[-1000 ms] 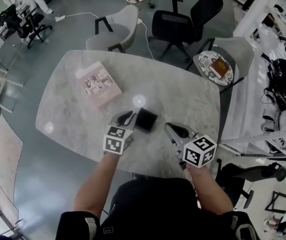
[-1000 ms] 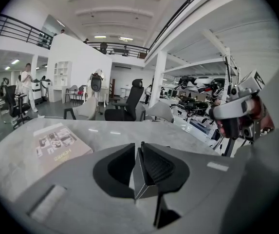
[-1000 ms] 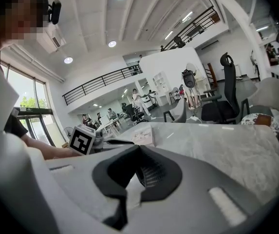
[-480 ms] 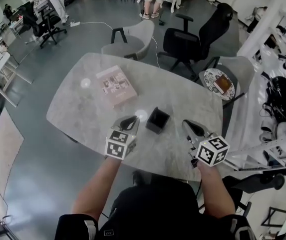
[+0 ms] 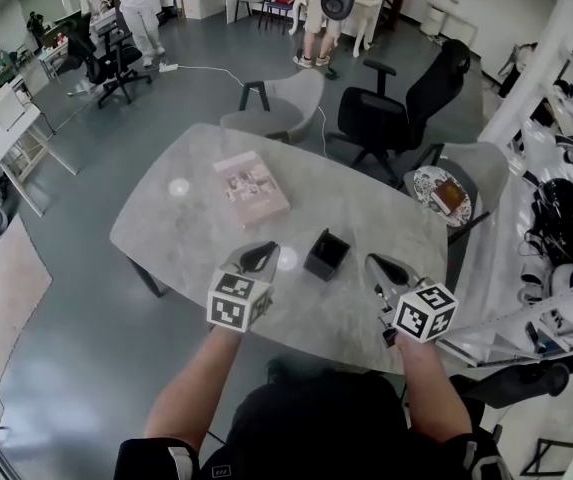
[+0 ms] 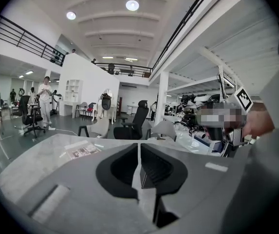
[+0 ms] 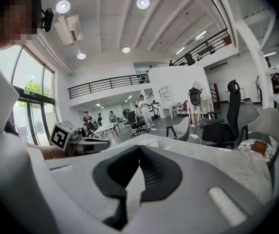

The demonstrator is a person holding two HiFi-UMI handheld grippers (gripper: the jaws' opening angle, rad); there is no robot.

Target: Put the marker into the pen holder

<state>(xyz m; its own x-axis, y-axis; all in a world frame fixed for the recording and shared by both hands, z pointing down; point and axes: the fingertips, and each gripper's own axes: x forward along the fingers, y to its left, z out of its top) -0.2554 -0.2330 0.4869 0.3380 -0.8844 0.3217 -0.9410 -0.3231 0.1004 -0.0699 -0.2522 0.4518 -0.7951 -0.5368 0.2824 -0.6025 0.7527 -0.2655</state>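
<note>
The black square pen holder (image 5: 326, 254) stands open-topped on the pale marble table (image 5: 186, 223), between my two grippers. My left gripper (image 5: 258, 256) hovers a little to its left, jaws shut and empty. My right gripper (image 5: 379, 265) is to the holder's right, also shut with nothing in it. In the left gripper view the shut jaws (image 6: 139, 149) point toward the holder (image 6: 146, 178), which shows partly behind them. The right gripper view shows its shut jaws (image 7: 139, 149) and the left gripper (image 7: 76, 141) beyond. No marker is visible in any view.
A pink book (image 5: 251, 188) lies on the table beyond the holder. Grey chairs (image 5: 286, 103) and a black office chair (image 5: 406, 108) stand round the far edge, with a small side table (image 5: 441, 183) at the right. People stand far off.
The head view has tilted up and shows more of the room. Both grippers stay shut beside the holder; the left one now sits slightly farther from it.
</note>
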